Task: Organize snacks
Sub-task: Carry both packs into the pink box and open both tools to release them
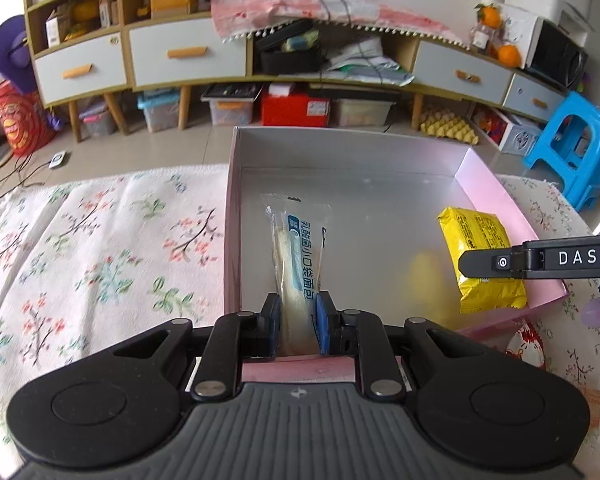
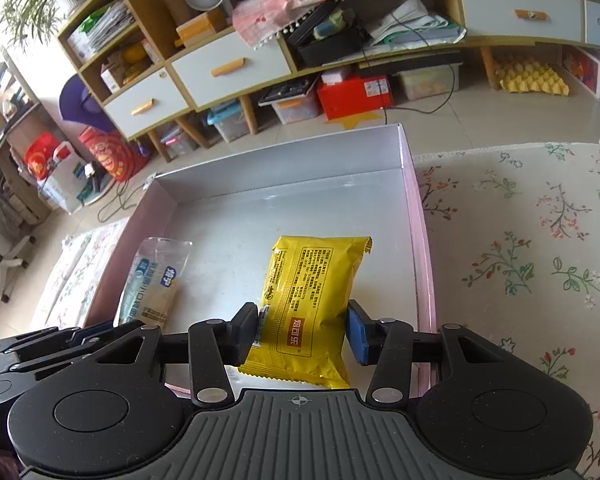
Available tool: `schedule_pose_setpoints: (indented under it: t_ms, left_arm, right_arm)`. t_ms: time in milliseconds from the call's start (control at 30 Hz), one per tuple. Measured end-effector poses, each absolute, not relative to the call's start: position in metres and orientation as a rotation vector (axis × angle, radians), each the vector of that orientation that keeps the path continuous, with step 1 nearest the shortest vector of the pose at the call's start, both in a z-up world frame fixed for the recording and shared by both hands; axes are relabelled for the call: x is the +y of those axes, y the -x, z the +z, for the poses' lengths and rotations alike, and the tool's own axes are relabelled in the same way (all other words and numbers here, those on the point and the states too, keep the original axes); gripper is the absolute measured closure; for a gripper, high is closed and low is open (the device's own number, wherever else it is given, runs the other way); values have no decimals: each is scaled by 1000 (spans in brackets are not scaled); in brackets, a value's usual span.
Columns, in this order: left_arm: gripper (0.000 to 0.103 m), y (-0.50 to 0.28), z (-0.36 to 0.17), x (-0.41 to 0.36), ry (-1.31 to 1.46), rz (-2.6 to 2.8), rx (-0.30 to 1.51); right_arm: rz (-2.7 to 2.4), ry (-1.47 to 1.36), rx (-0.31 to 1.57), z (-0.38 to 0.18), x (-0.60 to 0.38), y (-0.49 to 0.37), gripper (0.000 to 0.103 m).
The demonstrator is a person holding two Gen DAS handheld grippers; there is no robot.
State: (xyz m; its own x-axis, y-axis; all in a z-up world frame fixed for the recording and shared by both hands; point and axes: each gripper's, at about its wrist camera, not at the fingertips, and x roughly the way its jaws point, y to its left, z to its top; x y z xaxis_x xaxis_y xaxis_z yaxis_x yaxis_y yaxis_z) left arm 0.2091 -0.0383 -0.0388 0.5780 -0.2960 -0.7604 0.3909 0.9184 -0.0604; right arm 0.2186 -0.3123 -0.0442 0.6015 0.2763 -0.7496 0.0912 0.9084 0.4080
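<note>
A long clear-and-blue plastic bread packet (image 1: 300, 264) stands pinched at its near end in the tightly closed left gripper (image 1: 298, 326), inside a shallow pink cardboard box with a silver lining (image 1: 352, 148). Beside it in the box, a yellow foil snack packet (image 2: 308, 304) is clamped between the part-open right gripper's (image 2: 302, 334) pads. The box rests on a white floral cloth (image 1: 100, 248).

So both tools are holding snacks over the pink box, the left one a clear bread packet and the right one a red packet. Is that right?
Nearly. The right tool holds a yellow packet, not a red one; the right wrist view shows it plainly between the pads. The rest stands: the left tool grips the clear bread packet, and both are over the pink box.
</note>
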Motion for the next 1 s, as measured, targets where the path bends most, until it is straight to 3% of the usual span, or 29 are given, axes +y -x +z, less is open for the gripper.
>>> schedule_pose_setpoints:
  t_ms: [500,567,667,767,1000]
  left_arm:
    - [82,-210,-39,-37,-135,-358,931]
    - [72,-206,-39,-39,-148,-360,909]
    - [58,-205,-37,-41,-123,-369,921]
    - [36,-199,-30,-46,-134,-360,898]
    - [16,-183,-11,-46,-137,-380,877]
  right_arm:
    - [122,-425,979,-39,-306,-220,55]
    - [120,-448,979,-38,-307,-221,54]
    - [113,-492,971,-34,-311,-218,36]
    - [122,-513,959,-24,-314,-214,34]
    - [101,-479,948,6,-315,-196,25]
